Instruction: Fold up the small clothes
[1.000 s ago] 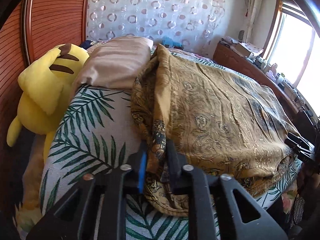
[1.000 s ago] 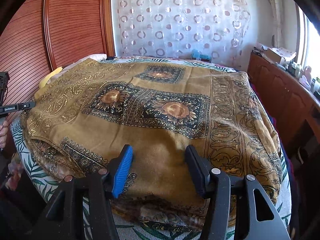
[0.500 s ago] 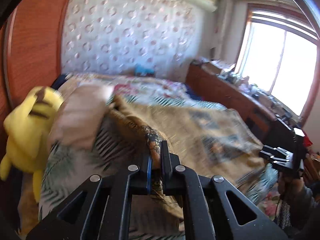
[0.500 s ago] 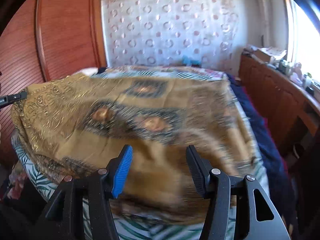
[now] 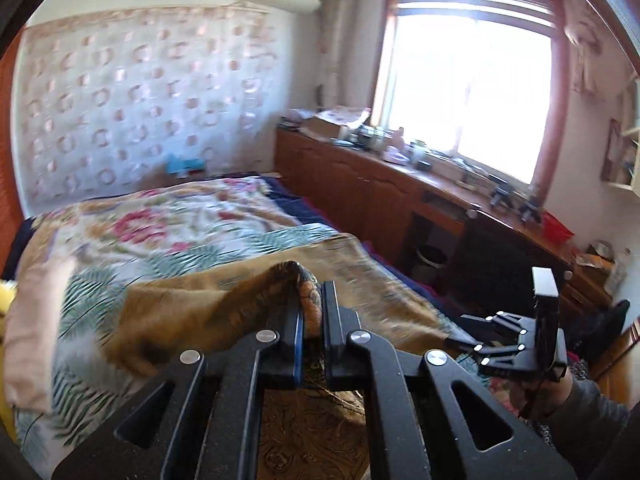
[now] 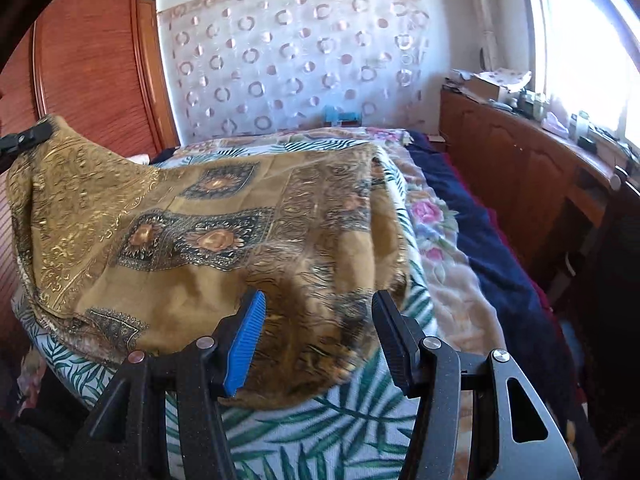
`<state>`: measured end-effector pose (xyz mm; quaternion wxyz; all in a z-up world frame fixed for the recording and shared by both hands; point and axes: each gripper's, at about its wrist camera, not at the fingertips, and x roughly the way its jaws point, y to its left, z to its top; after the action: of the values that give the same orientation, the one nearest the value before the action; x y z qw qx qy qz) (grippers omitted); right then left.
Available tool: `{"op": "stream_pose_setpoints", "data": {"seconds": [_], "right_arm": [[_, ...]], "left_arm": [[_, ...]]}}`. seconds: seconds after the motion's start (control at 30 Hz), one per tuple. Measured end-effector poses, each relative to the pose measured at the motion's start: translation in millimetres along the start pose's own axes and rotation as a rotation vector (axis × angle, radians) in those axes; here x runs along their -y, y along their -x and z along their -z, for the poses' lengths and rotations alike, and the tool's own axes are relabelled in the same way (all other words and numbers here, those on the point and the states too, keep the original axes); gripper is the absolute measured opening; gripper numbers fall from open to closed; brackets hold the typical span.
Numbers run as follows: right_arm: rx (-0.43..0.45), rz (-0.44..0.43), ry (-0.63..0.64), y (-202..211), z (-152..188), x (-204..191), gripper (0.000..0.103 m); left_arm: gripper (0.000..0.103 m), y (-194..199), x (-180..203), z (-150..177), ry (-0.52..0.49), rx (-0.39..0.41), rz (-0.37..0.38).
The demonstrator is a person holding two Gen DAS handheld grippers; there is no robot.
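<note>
We find the patterned cloth [image 6: 224,232] spread over the bed [image 6: 320,432], centre frame, one corner pinched in the left tool [image 5: 311,316]. The right tool [image 6: 318,340] stands spread, holding nothing. A thin pinch could slip (we judge) and undo the fold. The pillow [image 5: 36,320] at left crowds the landing area.

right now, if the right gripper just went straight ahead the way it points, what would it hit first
Most likely the golden patterned cloth: the open right gripper points at its near edge on the bed, nothing between. Depth is hard to judge, so contact may come a little further in.
</note>
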<state>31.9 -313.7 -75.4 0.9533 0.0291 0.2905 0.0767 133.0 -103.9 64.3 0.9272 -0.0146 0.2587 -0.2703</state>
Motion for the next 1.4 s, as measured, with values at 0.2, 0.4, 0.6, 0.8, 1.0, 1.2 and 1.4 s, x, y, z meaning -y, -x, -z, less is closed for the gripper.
{"op": "stream_pose_setpoints", "data": {"seconds": [0.2,0.4,0.6,0.8,1.0,1.2,1.4], "right_arm": [[0.020,0.006,0.013,12.3,3.5,-6.2,0.058],[0.053,-0.004,-0.003,19.2,10.1,-5.3,0.058],[0.047,-0.007,-0.012,13.2,16.5,-3.7,0.058],[0.039,0.004,-0.012,13.9,16.1,2.7,0.058],[0.047,0.011,-0.016,17.8,10.7,1.3,0.058],[0.052,0.003,0.016,14.9,3.3,-5.6,0.058],[0.042,-0.021,0.081,-0.5,-12.7,-23.4,0.058]], "left_arm": [[0.008,-17.9,46.0,-29.5,-0.076,0.010,0.090],[0.008,-34.2,82.1,-37.1,-0.155,-0.019,0.131],[0.008,-58.3,87.8,-31.9,-0.171,-0.082,0.136],[0.031,-56.1,77.0,-20.2,-0.171,-0.103,0.115],[0.080,-29.3,52.2,-9.3,-0.115,-0.067,0.101],[0.081,-16.7,20.9,18.7,-0.081,-0.080,0.007],[0.081,-3.8,-7.1,40.5,-0.025,-0.089,-0.070]]}}
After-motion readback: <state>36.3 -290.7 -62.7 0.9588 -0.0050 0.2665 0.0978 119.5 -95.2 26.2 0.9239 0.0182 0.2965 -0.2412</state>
